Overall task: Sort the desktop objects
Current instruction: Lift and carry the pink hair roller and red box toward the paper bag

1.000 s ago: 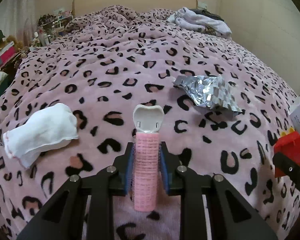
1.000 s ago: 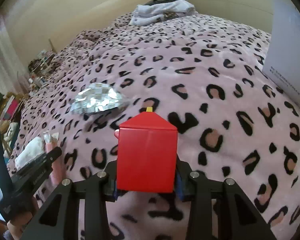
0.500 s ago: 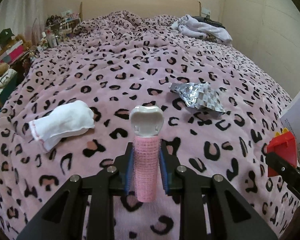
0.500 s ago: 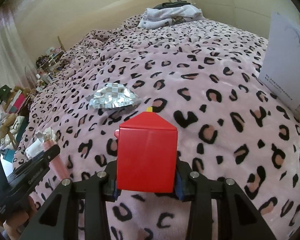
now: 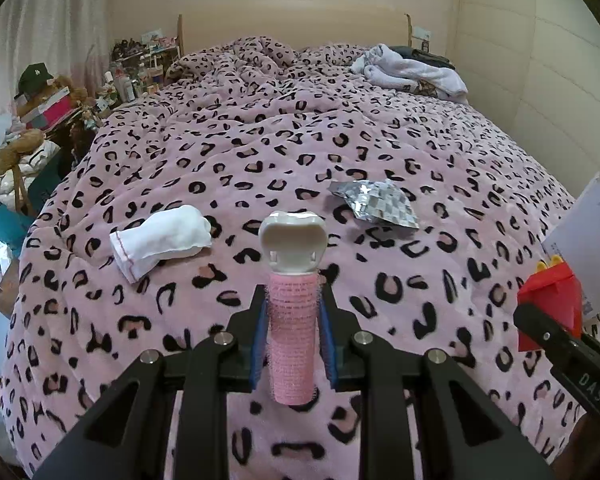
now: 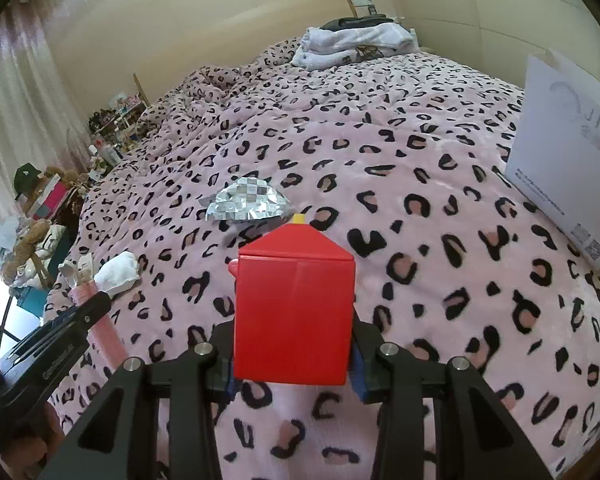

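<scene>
Pink leopard-print bedding covers the bed (image 5: 300, 140) that fills both of your wrist views, with a pale wall behind it. Your left hand-held gripper (image 5: 293, 334) is clamped on a pink mesh hair roller with a white plastic clip at its far end (image 5: 293, 320); the roller stands along the fingers (image 5: 260, 340), pinched at its lower half, with the clip sticking out past the tips. Your right hand-held gripper (image 6: 292, 356) is closed around a red plastic box with a peaked top and a small yellow nub (image 6: 294, 308), the blue pads pressing its two sides. Both things are held above the bedding, not resting on it.

Beyond the roller, a rolled white sock with a pink-stitched cuff (image 5: 162, 238) lies on the blanket to the left, and a crumpled silver foil wrapper with a chequered sheen (image 5: 374, 204) lies to the right, well apart from the sock. A white cardboard box with printed lettering (image 6: 568, 148) stands near the bed's right edge. Folded pale clothes (image 6: 352, 46) sit at the far end, and cluttered shelves (image 5: 136, 68) stand beside the bed at the left.
</scene>
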